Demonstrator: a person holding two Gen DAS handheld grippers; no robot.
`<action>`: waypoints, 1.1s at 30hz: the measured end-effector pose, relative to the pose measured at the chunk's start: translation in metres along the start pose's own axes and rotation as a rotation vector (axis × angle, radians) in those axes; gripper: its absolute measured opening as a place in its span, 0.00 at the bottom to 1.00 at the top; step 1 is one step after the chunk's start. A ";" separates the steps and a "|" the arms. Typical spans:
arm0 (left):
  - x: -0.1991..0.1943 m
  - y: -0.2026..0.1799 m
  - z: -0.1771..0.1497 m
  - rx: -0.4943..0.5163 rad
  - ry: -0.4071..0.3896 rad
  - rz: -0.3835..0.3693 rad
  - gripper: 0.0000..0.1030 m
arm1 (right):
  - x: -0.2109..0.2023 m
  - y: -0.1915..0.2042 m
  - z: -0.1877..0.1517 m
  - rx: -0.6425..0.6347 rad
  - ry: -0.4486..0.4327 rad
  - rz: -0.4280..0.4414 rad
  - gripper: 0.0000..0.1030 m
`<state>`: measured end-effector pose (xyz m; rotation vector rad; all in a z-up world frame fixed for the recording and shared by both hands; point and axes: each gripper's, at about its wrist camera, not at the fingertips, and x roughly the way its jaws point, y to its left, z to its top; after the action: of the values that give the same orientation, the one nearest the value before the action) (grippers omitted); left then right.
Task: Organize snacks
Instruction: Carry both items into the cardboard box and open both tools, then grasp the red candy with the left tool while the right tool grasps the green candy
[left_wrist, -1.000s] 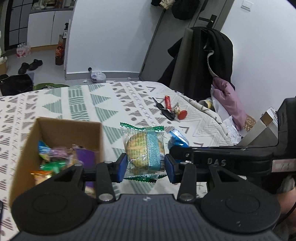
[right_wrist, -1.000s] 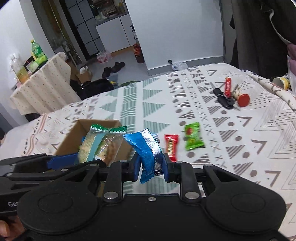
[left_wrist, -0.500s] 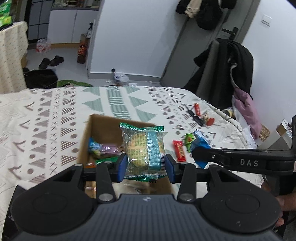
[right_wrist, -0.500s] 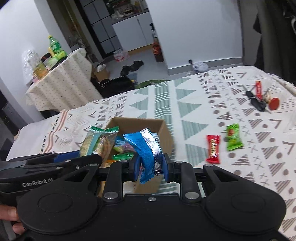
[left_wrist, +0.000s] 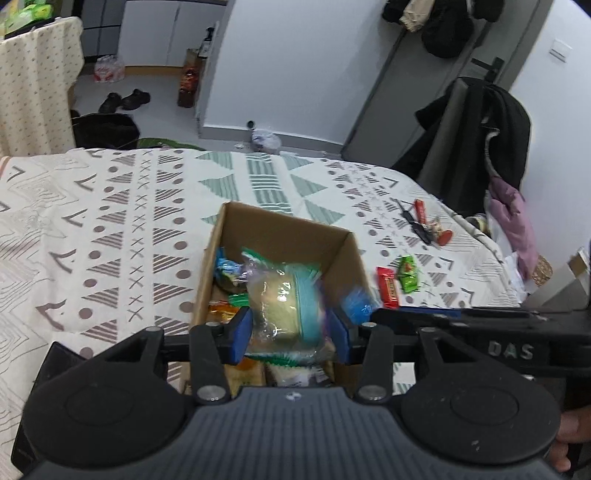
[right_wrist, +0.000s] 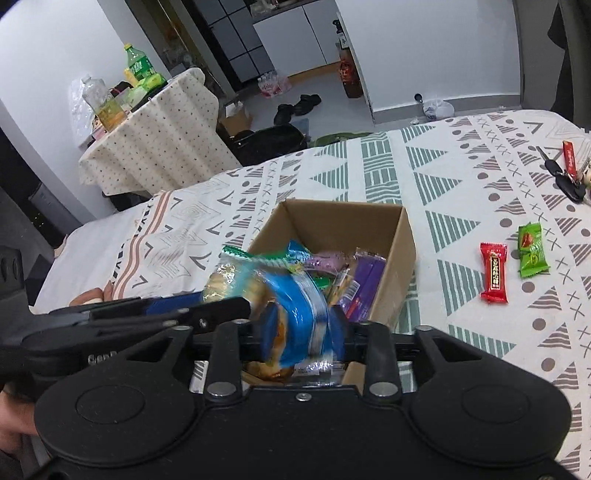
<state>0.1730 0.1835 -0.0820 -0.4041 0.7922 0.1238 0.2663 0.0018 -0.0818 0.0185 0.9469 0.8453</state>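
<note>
My left gripper (left_wrist: 291, 334) is shut on a clear packet with a round cake and a teal band (left_wrist: 282, 306), blurred, over the near end of the open cardboard box (left_wrist: 284, 221). My right gripper (right_wrist: 304, 332) is shut on a blue foil packet (right_wrist: 301, 317), also blurred, above the same box (right_wrist: 343, 205). The two grippers hang side by side. The box holds several wrapped snacks. On the patterned cloth to the right of the box lie a red candy (right_wrist: 494, 273) and a green candy (right_wrist: 532, 249), also seen in the left wrist view as red candy (left_wrist: 388, 286) and green candy (left_wrist: 408, 273).
A bunch of keys with a red tag (right_wrist: 569, 177) lies further right on the cloth. Beyond the bed's far edge are a draped side table with bottles (right_wrist: 147, 140), shoes on the floor, and a chair hung with dark coats (left_wrist: 476, 140).
Both grippers have moved left with their packets, from beside the box to above its near end. Both packets now look blurred between the pads.
</note>
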 end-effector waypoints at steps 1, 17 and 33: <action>0.000 0.001 0.000 -0.005 0.000 0.001 0.45 | -0.002 -0.001 0.000 0.000 -0.006 -0.012 0.42; 0.006 -0.040 0.006 0.038 0.000 -0.006 0.67 | -0.042 -0.074 -0.013 0.087 -0.039 -0.149 0.43; 0.051 -0.114 0.013 0.058 -0.015 -0.046 0.67 | -0.064 -0.136 -0.011 0.152 -0.086 -0.189 0.45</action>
<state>0.2469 0.0819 -0.0751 -0.3661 0.7695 0.0610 0.3247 -0.1364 -0.0924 0.0945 0.9141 0.5932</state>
